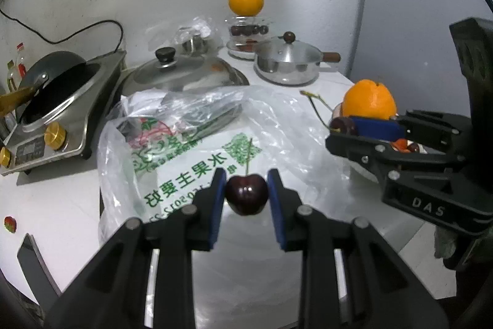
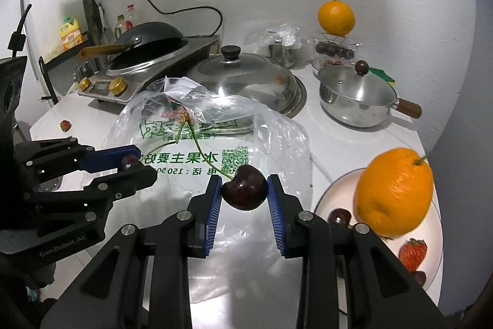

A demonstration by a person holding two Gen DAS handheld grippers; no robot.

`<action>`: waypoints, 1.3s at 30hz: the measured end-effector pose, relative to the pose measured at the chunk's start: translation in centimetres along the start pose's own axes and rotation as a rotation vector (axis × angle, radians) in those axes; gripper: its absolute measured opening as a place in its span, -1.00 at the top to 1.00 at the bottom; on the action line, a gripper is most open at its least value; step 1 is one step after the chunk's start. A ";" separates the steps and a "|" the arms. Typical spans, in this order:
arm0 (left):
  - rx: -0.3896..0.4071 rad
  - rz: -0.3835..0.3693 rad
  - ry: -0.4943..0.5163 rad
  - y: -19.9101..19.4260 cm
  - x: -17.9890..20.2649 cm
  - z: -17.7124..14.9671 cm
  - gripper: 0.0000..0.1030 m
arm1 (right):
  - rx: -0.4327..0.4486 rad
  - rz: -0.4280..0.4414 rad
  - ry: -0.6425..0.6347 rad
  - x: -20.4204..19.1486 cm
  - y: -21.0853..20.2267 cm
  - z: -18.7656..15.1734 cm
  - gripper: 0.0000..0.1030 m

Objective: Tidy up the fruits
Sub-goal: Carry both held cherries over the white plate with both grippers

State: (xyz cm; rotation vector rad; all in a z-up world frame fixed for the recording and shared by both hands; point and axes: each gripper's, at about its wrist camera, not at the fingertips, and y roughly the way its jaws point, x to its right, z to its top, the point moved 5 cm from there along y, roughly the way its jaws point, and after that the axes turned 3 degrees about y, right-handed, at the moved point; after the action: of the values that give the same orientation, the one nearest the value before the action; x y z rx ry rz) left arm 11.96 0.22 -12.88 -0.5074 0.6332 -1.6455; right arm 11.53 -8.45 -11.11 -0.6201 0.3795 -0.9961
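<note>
My left gripper (image 1: 246, 176) is shut on a dark red cherry (image 1: 246, 195), stem upward, above a printed plastic bag (image 1: 197, 156). My right gripper (image 2: 244, 179) is shut on a second dark cherry (image 2: 244, 189) over the same bag (image 2: 191, 158). Each gripper shows in the other's view, side by side: the right gripper (image 1: 342, 130) and the left gripper (image 2: 133, 160). A white plate (image 2: 323, 199) at the right holds an orange (image 2: 394, 193), a strawberry (image 2: 413, 253) and loose cherries (image 2: 339, 216). Another orange (image 1: 246, 0) sits on a clear container of cherries at the back.
A steel pot with lid (image 2: 357, 94) stands at the back right, a domed pan lid (image 2: 243, 79) behind the bag, and a cooker with a black wok (image 2: 144, 48) at the back left. A lone strawberry (image 2: 64, 125) lies on the counter at the left.
</note>
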 end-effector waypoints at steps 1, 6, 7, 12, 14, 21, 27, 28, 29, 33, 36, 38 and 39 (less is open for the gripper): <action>0.001 0.000 0.002 -0.1 0.1 0.0 0.45 | 0.002 -0.001 0.002 0.1 -0.3 -0.2 0.38; 0.007 -0.002 0.010 -0.7 1.3 0.0 0.45 | 0.010 -0.008 0.011 0.8 -1.4 -0.8 0.38; 0.008 -0.003 0.013 -0.8 1.6 0.0 0.45 | 0.011 -0.011 0.012 1.0 -1.6 -0.9 0.38; 0.011 -0.014 0.028 -1.2 3.1 0.0 0.45 | 0.017 -0.025 0.025 2.1 -2.8 -1.6 0.38; 0.013 -0.018 0.035 -1.2 3.6 0.1 0.45 | 0.021 -0.033 0.033 2.6 -3.3 -2.0 0.38; 0.013 -0.039 0.060 -1.0 5.8 0.5 0.45 | 0.028 -0.060 0.061 4.6 -4.7 -2.9 0.38; 0.009 -0.053 0.080 -0.8 7.5 0.7 0.45 | 0.030 -0.079 0.084 6.5 -5.5 -3.7 0.38; 0.008 -0.055 0.083 -0.7 7.8 0.8 0.45 | 0.030 -0.082 0.089 6.8 -5.7 -3.9 0.38; 0.007 -0.057 0.087 -0.7 8.1 0.8 0.45 | 0.030 -0.084 0.092 7.0 -5.8 -4.0 0.38; 0.003 -0.063 0.095 -0.4 8.8 0.9 0.45 | 0.031 -0.087 0.102 7.8 -6.0 -4.3 0.38; -0.001 -0.067 0.103 -0.2 9.5 1.1 0.45 | 0.033 -0.087 0.111 8.4 -6.2 -4.5 0.38; -0.004 -0.069 0.108 -0.1 9.9 1.1 0.45 | 0.033 -0.088 0.116 8.8 -6.3 -4.6 0.38; -0.005 -0.070 0.110 0.0 10.1 1.2 0.45 | 0.033 -0.088 0.118 9.0 -6.4 -4.7 0.38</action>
State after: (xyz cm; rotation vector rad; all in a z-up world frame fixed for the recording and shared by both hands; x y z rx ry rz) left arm 11.04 -9.91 -12.17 -0.4496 0.7074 -1.7474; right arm 9.19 -20.15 -10.80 -0.5530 0.4416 -1.1244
